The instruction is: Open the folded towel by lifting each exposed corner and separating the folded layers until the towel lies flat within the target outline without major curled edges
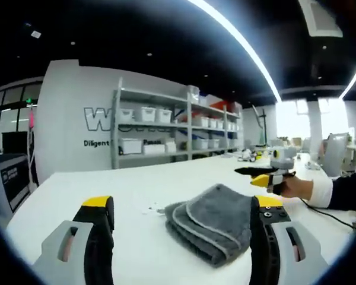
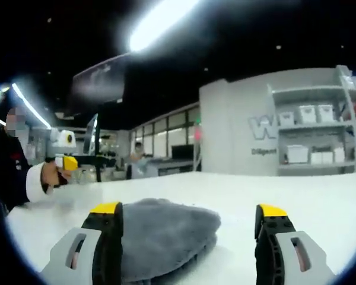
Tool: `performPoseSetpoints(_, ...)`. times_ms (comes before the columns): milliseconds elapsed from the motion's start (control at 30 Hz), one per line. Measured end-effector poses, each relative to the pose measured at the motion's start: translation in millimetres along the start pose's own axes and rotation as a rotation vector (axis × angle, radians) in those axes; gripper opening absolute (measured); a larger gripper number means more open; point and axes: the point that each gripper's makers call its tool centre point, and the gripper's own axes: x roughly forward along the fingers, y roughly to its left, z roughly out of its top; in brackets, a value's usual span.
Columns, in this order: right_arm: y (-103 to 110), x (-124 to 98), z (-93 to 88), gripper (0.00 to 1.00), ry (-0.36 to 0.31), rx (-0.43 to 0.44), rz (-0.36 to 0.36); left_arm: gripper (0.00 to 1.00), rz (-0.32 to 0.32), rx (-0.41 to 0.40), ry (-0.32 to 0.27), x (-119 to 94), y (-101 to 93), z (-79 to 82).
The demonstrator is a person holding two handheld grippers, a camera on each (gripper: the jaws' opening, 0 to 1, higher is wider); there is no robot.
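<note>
The grey folded towel (image 1: 210, 228) lies on the white table (image 1: 107, 184), with its stacked folded edges facing me in the left gripper view. My left gripper (image 1: 183, 205) is open and hovers just short of it, the right jaw covering the towel's right side. The right gripper (image 1: 267, 175), held in a hand with a white cuff, hangs beyond the towel's far right corner. In the right gripper view the towel (image 2: 160, 234) sits low between the jaws of my open right gripper (image 2: 190, 211), nearer the left jaw. The left gripper (image 2: 77, 160) shows at the far left in a hand.
A grey shelf rack (image 1: 166, 130) with white bins stands against the wall behind the table. A thin black cable (image 1: 326, 215) runs across the table at the right. A person in a dark sleeve (image 2: 12, 172) stands at the table's left end.
</note>
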Motion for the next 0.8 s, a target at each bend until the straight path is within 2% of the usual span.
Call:
performPoseSetpoints(100, 3, -1, 4.1, 0.91, -0.012, 0.008, 0.006, 0.94, -0.001, -0.009, -0.023, -3, 0.8, 8.8)
performPoseSetpoints(233, 8, -1, 5.7, 0.92, -0.013, 0.002, 0.011, 0.93, -0.054, 0.004, -0.041, -2, -7.5, 18.1)
performPoseSetpoints(300, 9, -1, 6.1, 0.92, -0.012, 0.0, 0.014, 0.93, -0.083, 0.032, -0.013, 2, -14.9, 16.1)
performPoseSetpoints(367, 10, -1, 6.8, 0.92, -0.013, -0.003, 0.017, 0.93, -0.08, 0.093, 0.008, 5, -16.9, 13.9)
performPoseSetpoints(500, 12, -3, 7.0, 0.92, -0.011, -0.01, 0.015, 0.93, -0.1, 0.105, 0.009, 14, -19.8, 8.8)
performPoseSetpoints(600, 12, -2, 5.9, 0.92, -0.01, -0.005, 0.017, 0.93, -0.099, 0.058, -0.006, 23, -13.7, 6.7)
performPoseSetpoints(733, 16, -1, 3.2, 0.92, 0.002, -0.004, 0.027, 0.94, -0.081, -0.04, -0.086, 35, 3.9, 10.9)
performPoseSetpoints(800, 21, -5, 2.6, 0.92, 0.003, -0.005, 0.024, 0.93, -0.075, -0.093, -0.096, 41, 12.5, 7.6)
